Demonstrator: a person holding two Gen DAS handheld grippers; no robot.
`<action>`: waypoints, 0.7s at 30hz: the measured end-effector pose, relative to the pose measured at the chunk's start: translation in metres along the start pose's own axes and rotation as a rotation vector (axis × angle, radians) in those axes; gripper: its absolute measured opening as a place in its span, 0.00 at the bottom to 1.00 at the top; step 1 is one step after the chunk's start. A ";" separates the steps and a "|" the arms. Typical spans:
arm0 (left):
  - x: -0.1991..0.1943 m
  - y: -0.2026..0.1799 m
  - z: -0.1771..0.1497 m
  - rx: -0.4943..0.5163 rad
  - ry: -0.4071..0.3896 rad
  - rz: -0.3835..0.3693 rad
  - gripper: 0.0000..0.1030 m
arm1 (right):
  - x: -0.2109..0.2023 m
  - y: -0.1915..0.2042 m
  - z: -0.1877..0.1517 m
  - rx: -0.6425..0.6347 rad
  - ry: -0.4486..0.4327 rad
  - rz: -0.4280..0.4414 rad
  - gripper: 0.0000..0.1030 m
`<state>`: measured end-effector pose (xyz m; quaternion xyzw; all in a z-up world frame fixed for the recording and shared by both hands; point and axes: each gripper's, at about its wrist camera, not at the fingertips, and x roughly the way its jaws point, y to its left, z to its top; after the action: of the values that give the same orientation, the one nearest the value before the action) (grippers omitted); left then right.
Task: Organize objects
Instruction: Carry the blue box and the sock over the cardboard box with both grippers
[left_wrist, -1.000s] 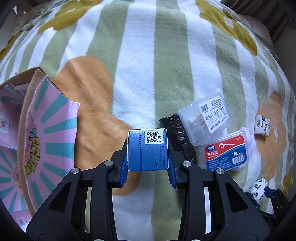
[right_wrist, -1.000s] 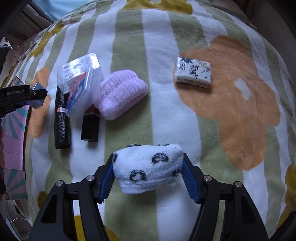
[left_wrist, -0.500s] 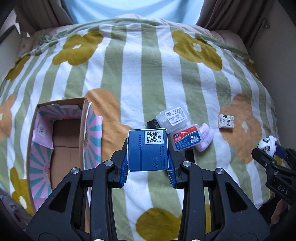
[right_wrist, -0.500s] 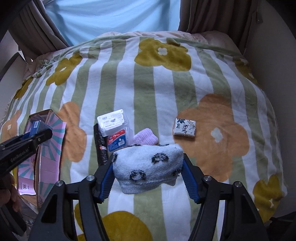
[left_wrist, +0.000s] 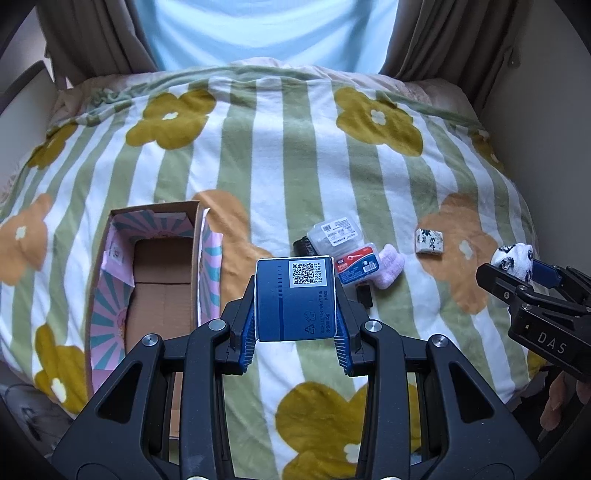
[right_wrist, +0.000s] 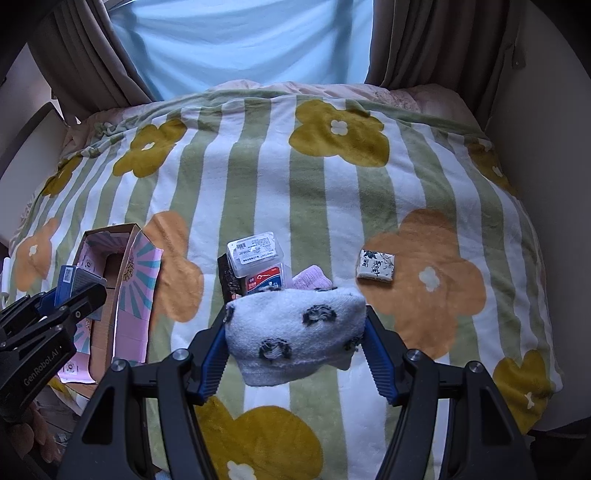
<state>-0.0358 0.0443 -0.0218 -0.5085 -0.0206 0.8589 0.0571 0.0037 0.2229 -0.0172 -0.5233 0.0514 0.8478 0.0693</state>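
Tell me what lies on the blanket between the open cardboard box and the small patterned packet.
In the left wrist view: a clear plastic case, red-labelled floss pack, pink sock and dark items, clustered together.

A striped flowered bed blanket carries an open cardboard box, clustered small packages and a patterned packet.

Soft daylight comes through the pale curtain behind the bed. Below this curtain the blanket is evenly lit and sharp, perhaps slightly hazy. Far from it, the edges bend and darken.
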 end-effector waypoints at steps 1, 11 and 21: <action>-0.002 0.001 0.000 -0.003 -0.002 -0.002 0.30 | -0.001 0.001 0.000 -0.004 -0.003 -0.002 0.60; -0.023 0.034 -0.001 -0.084 -0.028 0.046 0.30 | -0.008 0.029 0.018 -0.087 -0.022 0.044 0.60; -0.048 0.124 -0.026 -0.306 -0.041 0.162 0.30 | -0.005 0.109 0.059 -0.274 -0.046 0.157 0.60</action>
<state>0.0004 -0.0849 -0.0043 -0.4937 -0.1113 0.8577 -0.0907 -0.0648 0.1250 0.0151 -0.5028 -0.0256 0.8614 -0.0679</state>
